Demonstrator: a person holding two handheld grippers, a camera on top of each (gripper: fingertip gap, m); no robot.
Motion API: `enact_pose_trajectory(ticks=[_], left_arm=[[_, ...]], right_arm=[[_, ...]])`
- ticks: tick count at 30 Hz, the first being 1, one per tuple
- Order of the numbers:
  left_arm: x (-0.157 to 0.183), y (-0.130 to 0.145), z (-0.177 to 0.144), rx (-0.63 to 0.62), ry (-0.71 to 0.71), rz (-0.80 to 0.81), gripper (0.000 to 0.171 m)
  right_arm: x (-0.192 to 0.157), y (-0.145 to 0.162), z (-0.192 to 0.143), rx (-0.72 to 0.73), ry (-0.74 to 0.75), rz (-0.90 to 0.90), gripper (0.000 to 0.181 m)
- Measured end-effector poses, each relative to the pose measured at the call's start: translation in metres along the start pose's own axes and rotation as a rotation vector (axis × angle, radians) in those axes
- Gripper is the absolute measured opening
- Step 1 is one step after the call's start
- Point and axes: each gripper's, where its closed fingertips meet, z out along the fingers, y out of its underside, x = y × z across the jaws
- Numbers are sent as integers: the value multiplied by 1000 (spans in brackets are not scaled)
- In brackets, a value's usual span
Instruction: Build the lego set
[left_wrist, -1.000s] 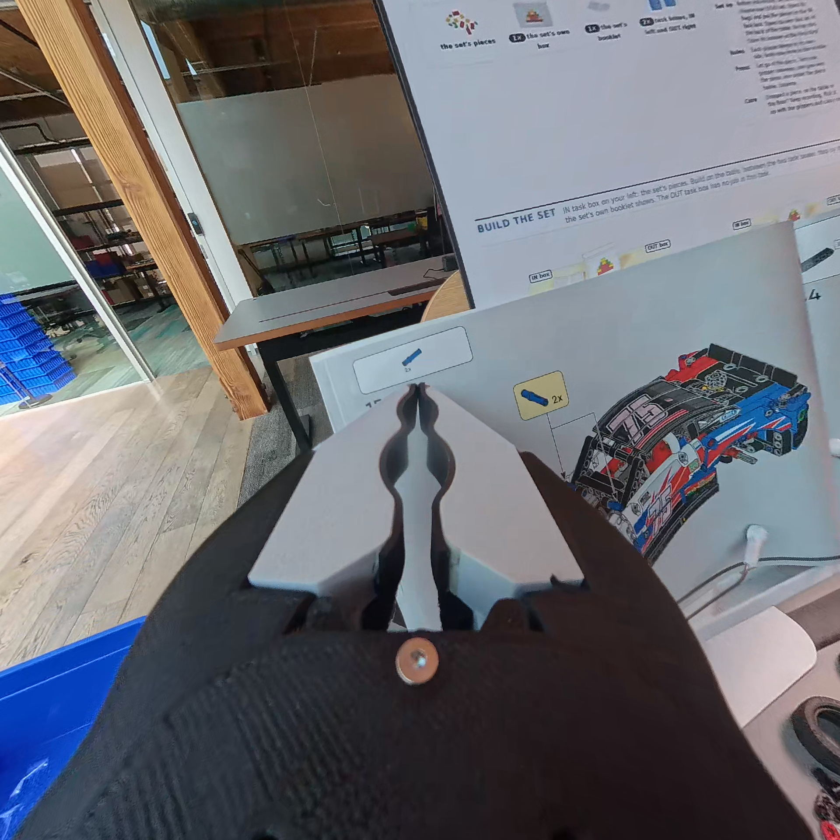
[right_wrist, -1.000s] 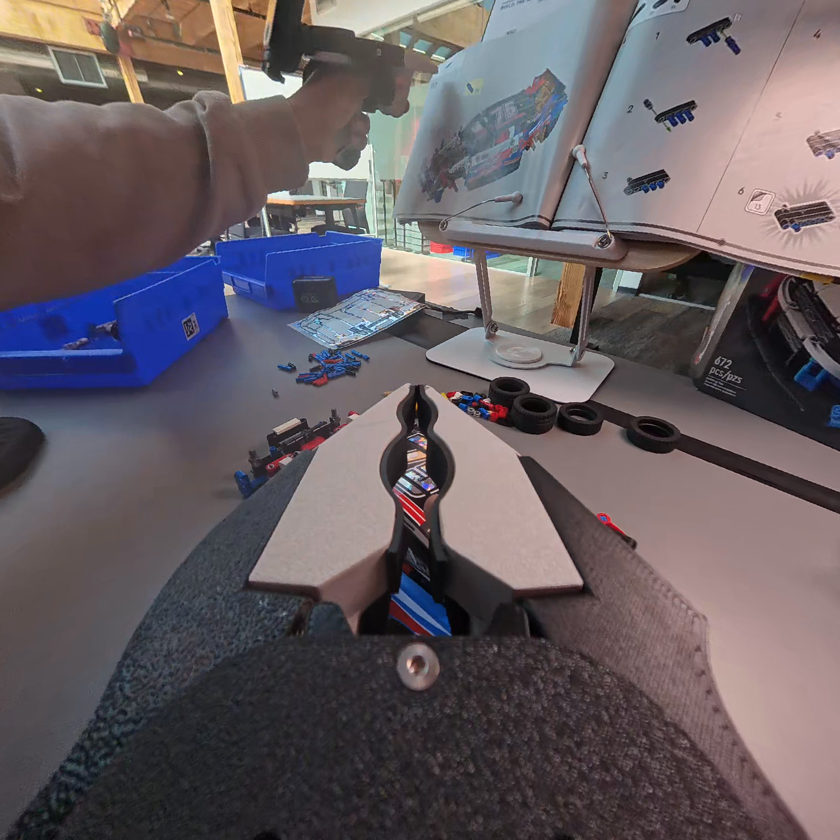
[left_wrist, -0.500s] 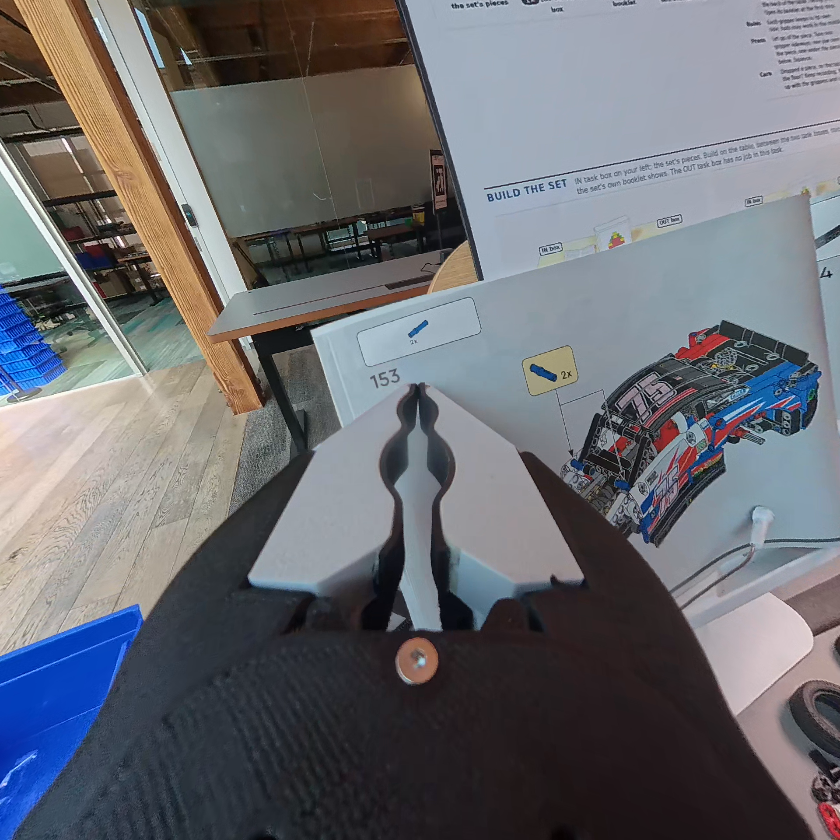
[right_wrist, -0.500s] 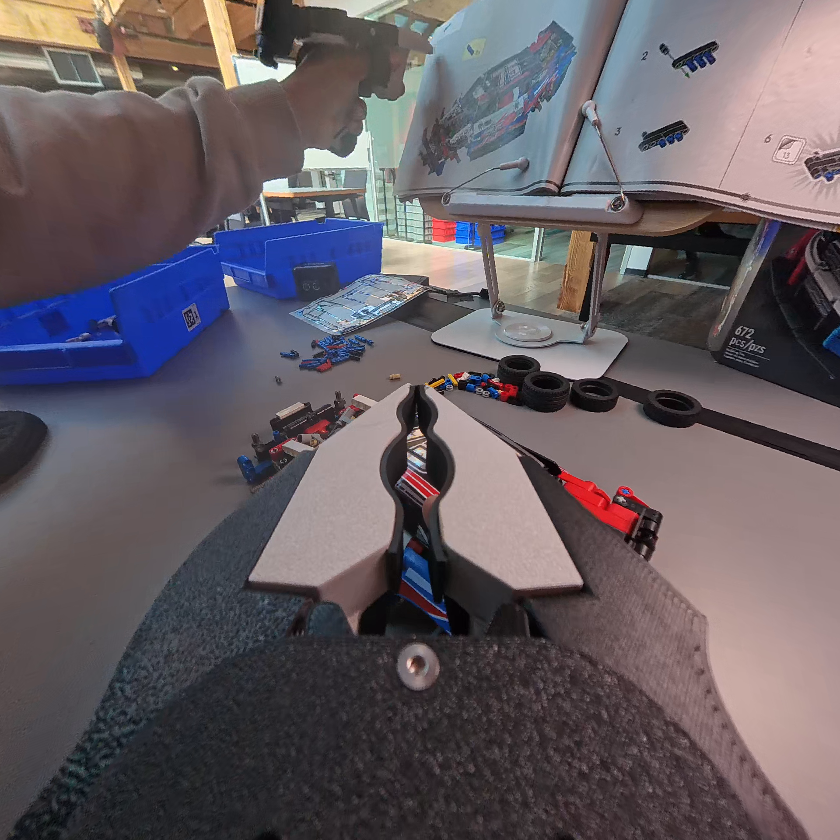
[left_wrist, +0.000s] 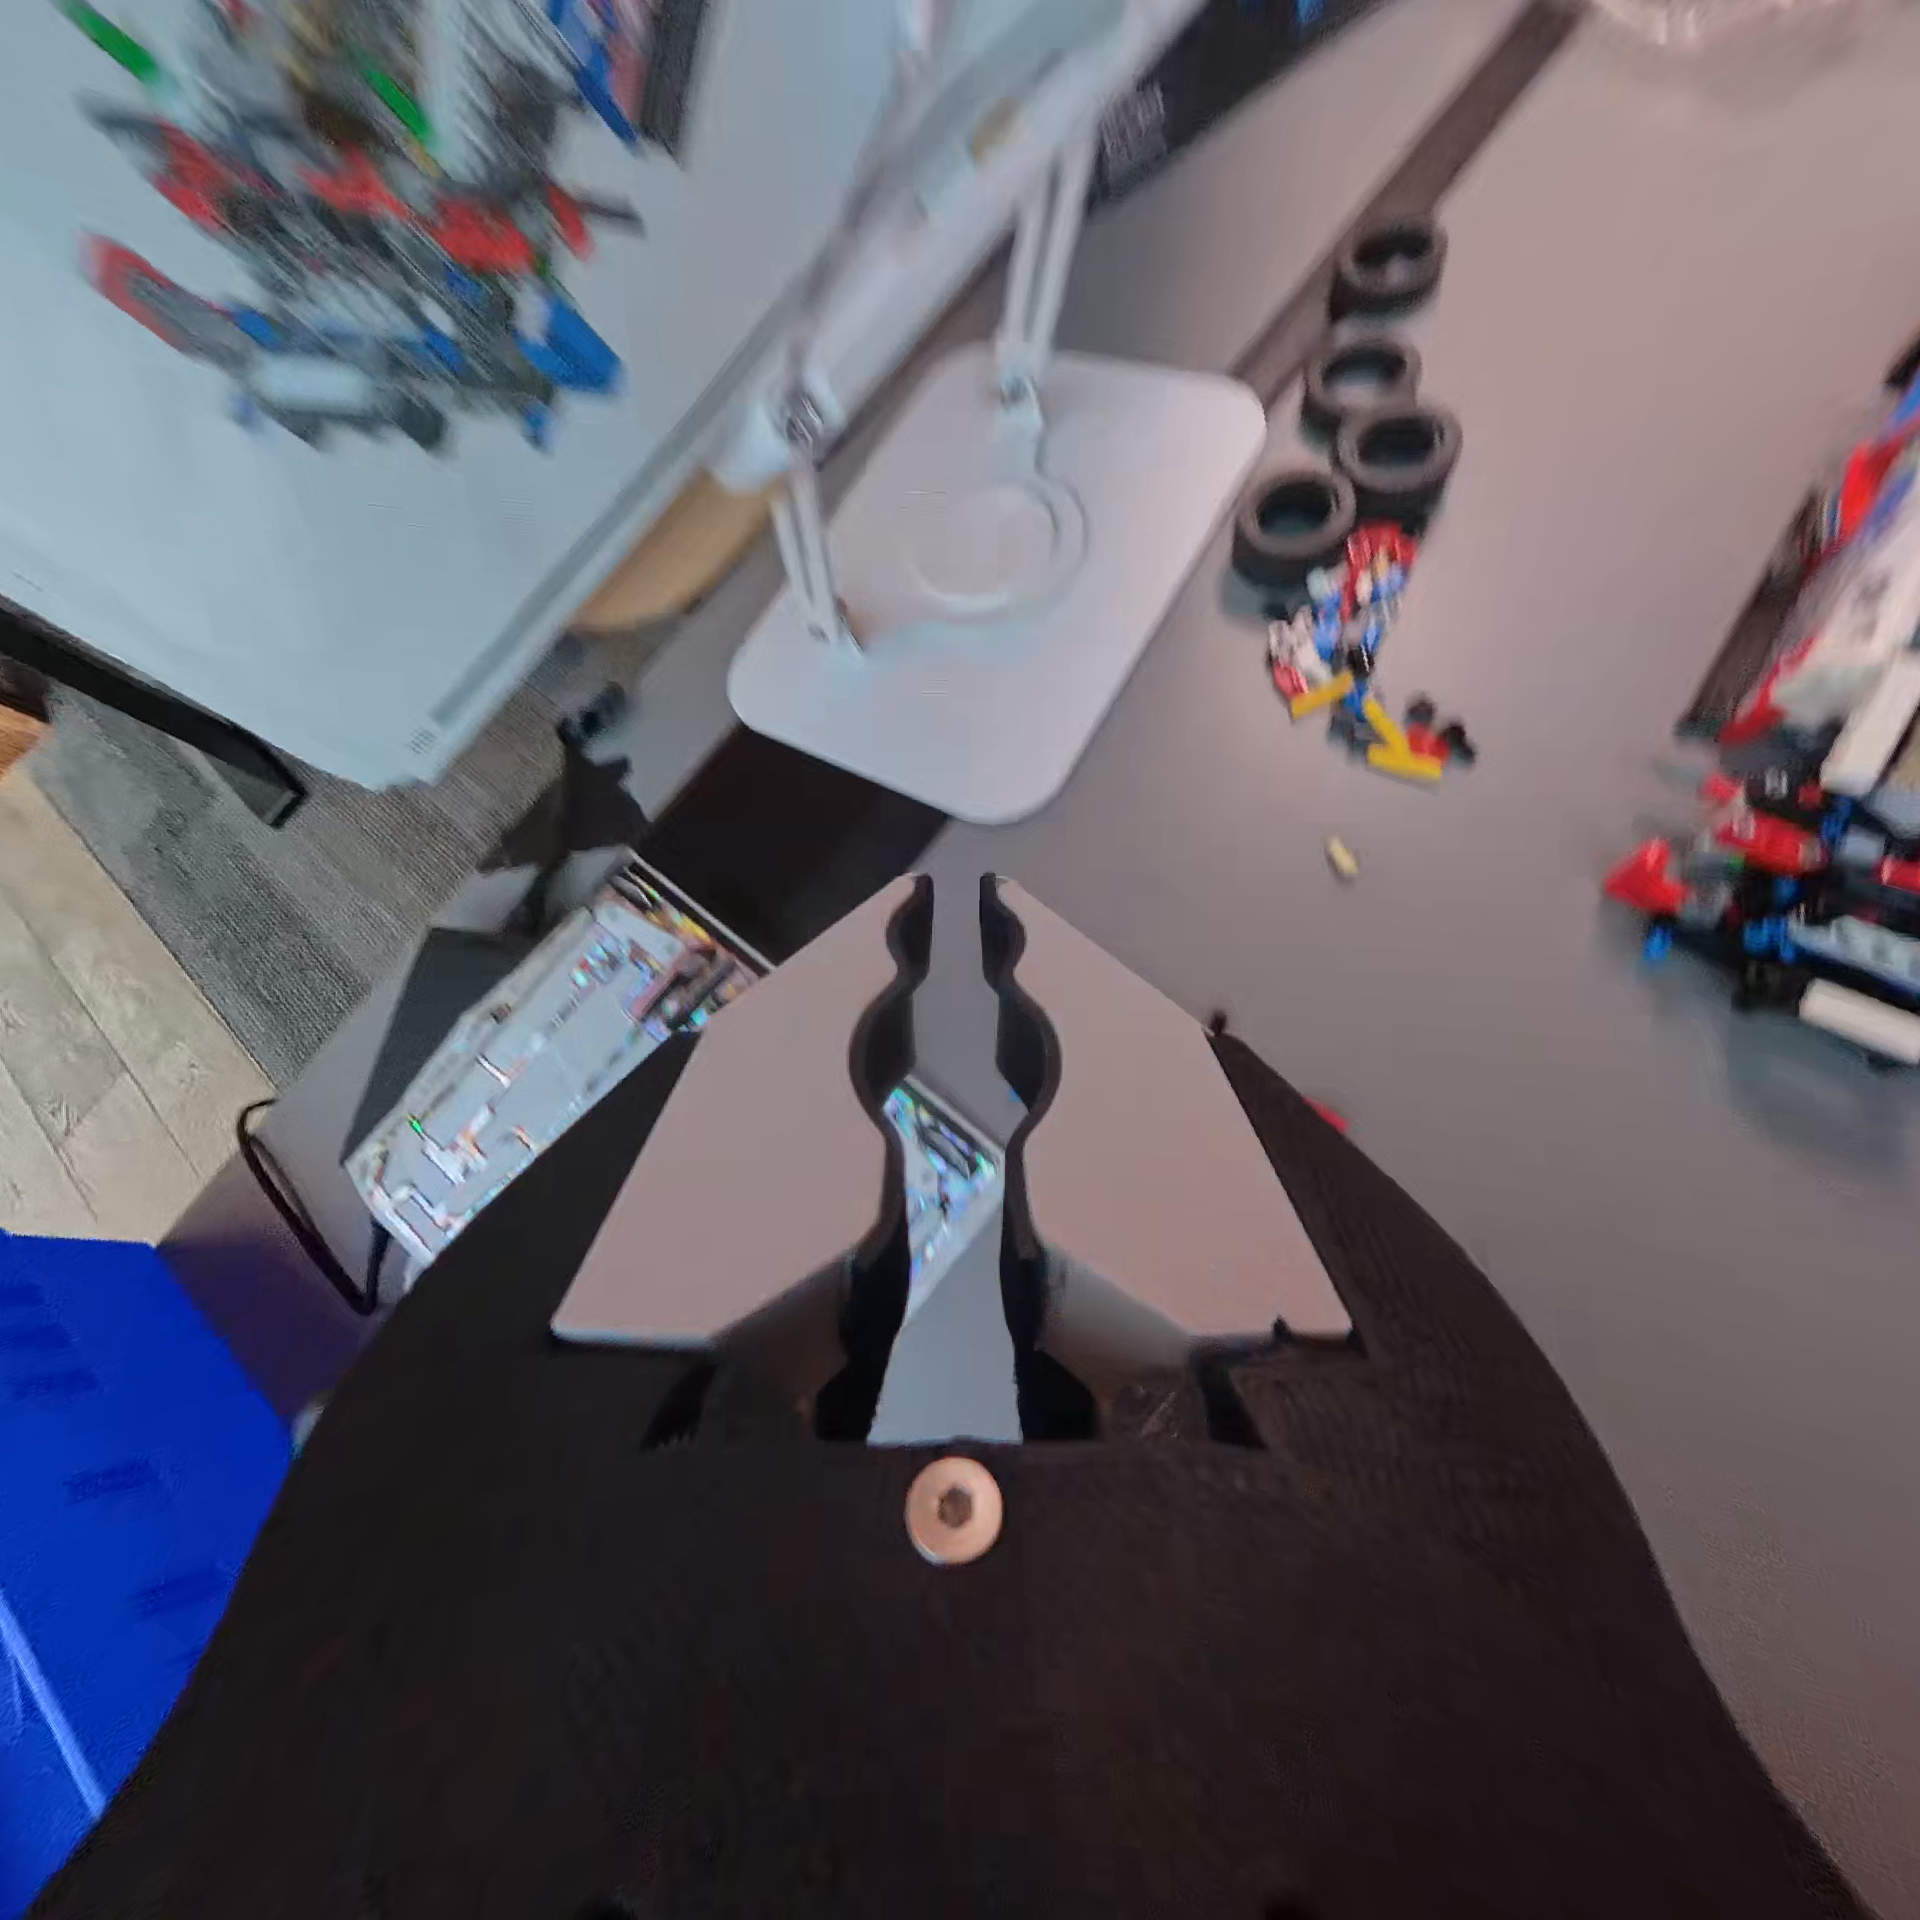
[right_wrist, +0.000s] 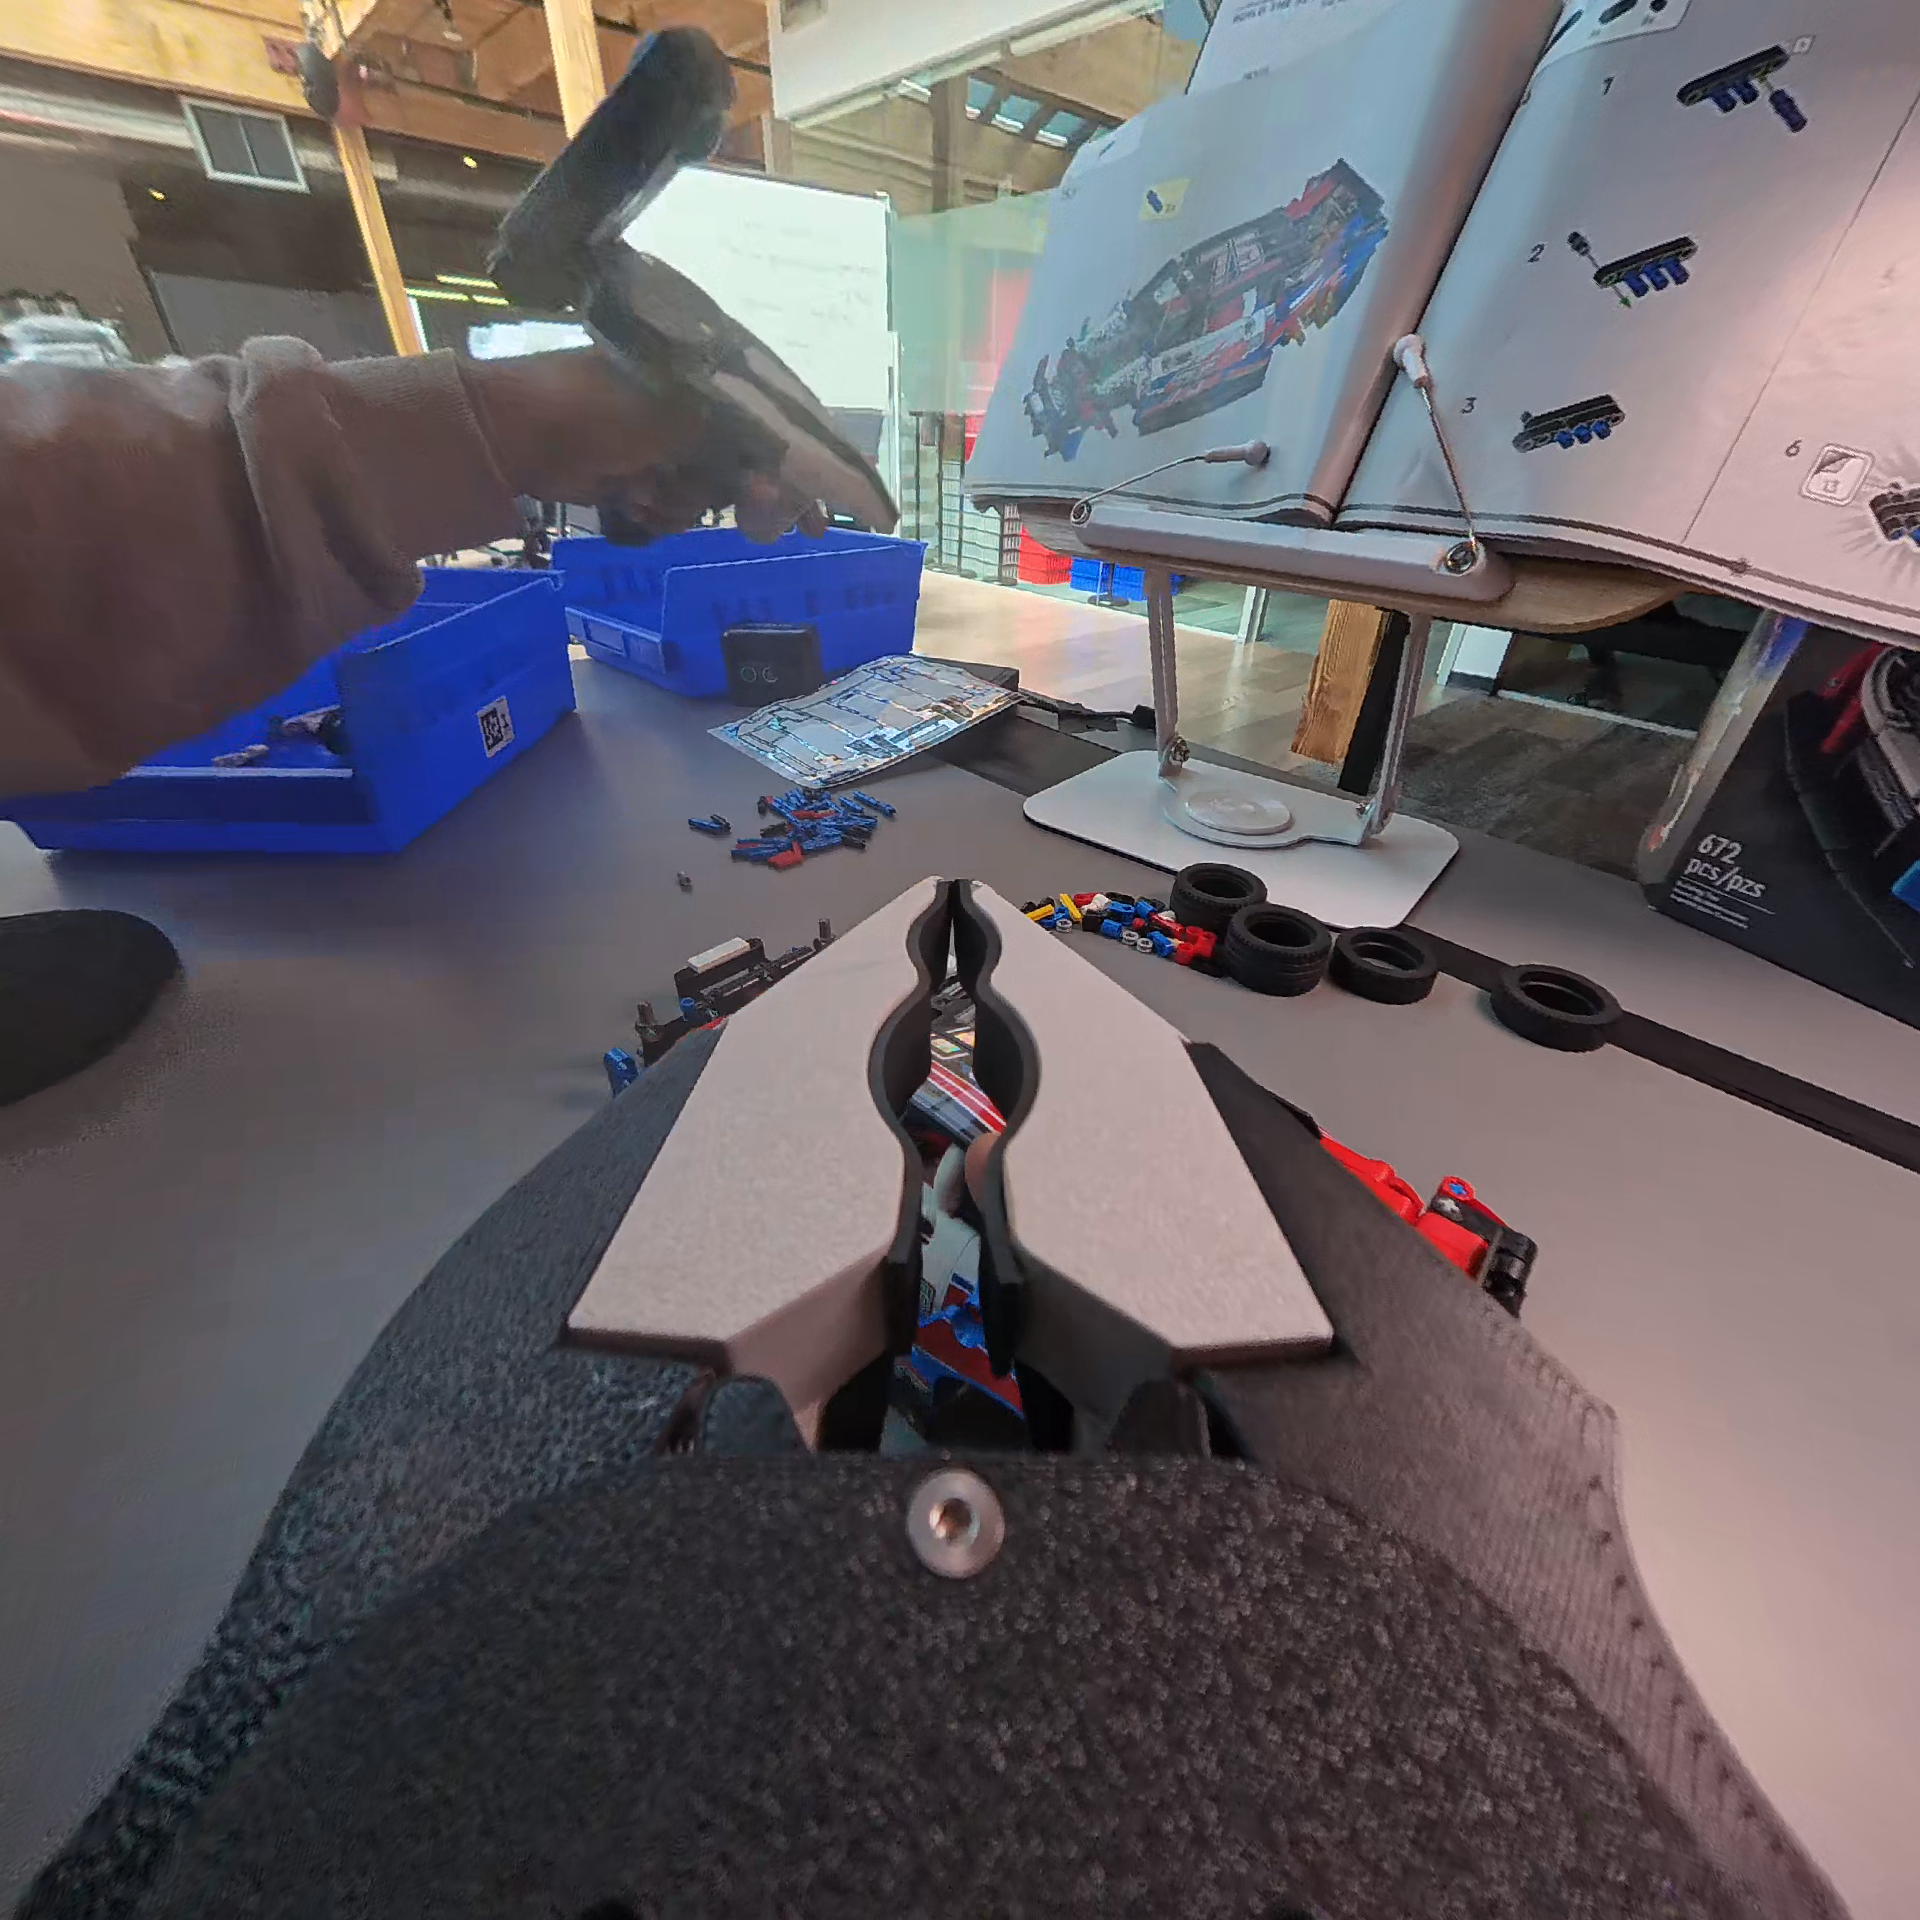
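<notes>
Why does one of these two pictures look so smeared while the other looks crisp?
Left wrist view: motion blur smears the instruction booklet, tyres and loose bricks; only the left gripper, fixed to the camera, stays sharp. Right wrist view: mostly crisp, tyres and booklet clear, though the raised hand is soft and straight edges bow from the wide lens.

Open-plan office, whiteboard (right_wrist: 769, 281), glass partitions (right_wrist: 956, 343)

Grey table (right_wrist: 312, 1091); 4 tyres (right_wrist: 1278, 951); bricks (right_wrist: 805, 821)
</notes>
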Motion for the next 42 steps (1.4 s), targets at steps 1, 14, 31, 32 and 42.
enact_pose_trajectory(ticks=[1, 14, 31, 32, 42], left_arm=[[13, 27, 1, -94, 43, 44, 7], [85, 163, -7, -570, 312, 134, 9], [150, 106, -22, -390, 417, 98, 3], [172, 93, -27, -338, 462, 106, 3], [336, 87, -15, -259, 626, 315, 3]], right_arm=[[-2, 0, 0, -3, -3, -6, 0], [0, -1, -3, -33, 22, -2, 0], [-3, -2, -4, -37, 0, -17, 0], [-12, -1, -3, -39, -48, -38, 0], [-66, 13, 3, -96, -236, -207, 0]])
